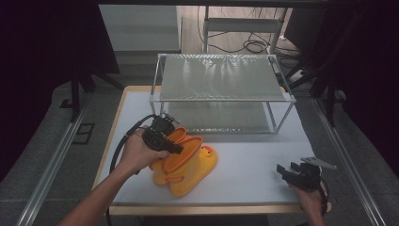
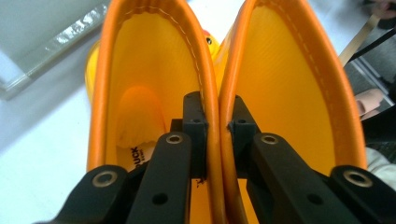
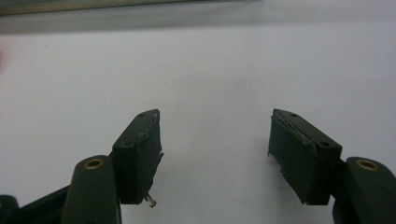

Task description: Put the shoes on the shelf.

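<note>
A pair of yellow rubber boots (image 1: 188, 165) with orange rims and a duck face on the toe stands side by side on the white table, left of the middle. My left gripper (image 1: 165, 140) reaches down into their tops. In the left gripper view one jaw is inside the left boot (image 2: 140, 70) and the other inside the right boot (image 2: 289, 74), and the left gripper (image 2: 217, 116) is shut on the two touching inner walls, pressing them together. My right gripper (image 1: 285, 170) rests low at the front right, open, with bare table between its pads (image 3: 140, 154).
A two-level metal rack (image 1: 221, 77) with frosted shelves stands at the back of the table (image 1: 254, 155). White surface lies open between the boots and the right gripper. The table's wooden front edge runs just below both hands. Cables lie on the floor behind the rack.
</note>
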A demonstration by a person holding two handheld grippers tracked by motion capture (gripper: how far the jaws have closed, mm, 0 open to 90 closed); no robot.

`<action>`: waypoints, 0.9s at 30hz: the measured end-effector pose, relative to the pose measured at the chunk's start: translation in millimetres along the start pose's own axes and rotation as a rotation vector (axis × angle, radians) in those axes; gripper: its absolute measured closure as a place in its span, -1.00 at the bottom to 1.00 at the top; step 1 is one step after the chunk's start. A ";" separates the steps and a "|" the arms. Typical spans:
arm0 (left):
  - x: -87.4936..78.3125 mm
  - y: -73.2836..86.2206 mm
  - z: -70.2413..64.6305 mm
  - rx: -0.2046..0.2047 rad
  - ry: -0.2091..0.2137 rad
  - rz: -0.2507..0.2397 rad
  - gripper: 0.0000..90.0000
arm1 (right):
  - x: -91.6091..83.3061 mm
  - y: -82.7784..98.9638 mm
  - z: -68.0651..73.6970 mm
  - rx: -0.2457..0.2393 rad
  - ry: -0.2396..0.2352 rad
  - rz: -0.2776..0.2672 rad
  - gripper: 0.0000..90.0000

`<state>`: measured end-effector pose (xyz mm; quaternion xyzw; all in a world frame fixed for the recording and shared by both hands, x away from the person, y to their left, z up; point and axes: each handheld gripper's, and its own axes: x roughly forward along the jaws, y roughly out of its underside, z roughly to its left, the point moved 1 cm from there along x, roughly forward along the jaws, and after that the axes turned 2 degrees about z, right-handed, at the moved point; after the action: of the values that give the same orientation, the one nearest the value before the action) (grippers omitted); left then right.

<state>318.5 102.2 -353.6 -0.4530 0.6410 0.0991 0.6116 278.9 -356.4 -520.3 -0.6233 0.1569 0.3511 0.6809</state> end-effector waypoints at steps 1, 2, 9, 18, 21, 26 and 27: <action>-0.9 -2.4 2.4 -0.006 0.006 -0.001 0.82 | 0.3 -0.3 0.0 -0.002 0.000 -0.001 -0.24; -0.9 -2.4 2.4 -0.006 0.006 -0.001 0.82 | 0.3 -0.3 0.0 -0.002 0.001 -0.002 -0.24; -7.6 -11.6 2.8 -0.002 0.040 0.015 0.83 | -0.1 -0.4 -1.9 0.001 0.001 -0.004 -0.24; -24.1 -24.5 -11.9 0.040 0.114 -0.017 0.82 | -1.5 0.0 -2.6 0.005 0.003 -0.005 -0.24; -28.9 -29.1 -15.8 0.052 0.128 -0.025 0.82 | -2.1 -0.2 -3.0 0.006 0.005 -0.004 -0.24; -44.8 -47.0 -29.9 0.093 0.154 -0.042 0.82 | -1.9 0.0 -4.3 0.012 0.009 -0.007 -0.23; -44.8 -47.0 -29.9 0.093 0.154 -0.042 0.82 | -1.9 0.0 -4.3 0.012 0.009 -0.007 -0.23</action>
<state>323.6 75.6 -287.5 -0.4439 0.6802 0.0212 0.5829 278.5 -361.0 -519.9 -0.6212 0.1598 0.3449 0.6853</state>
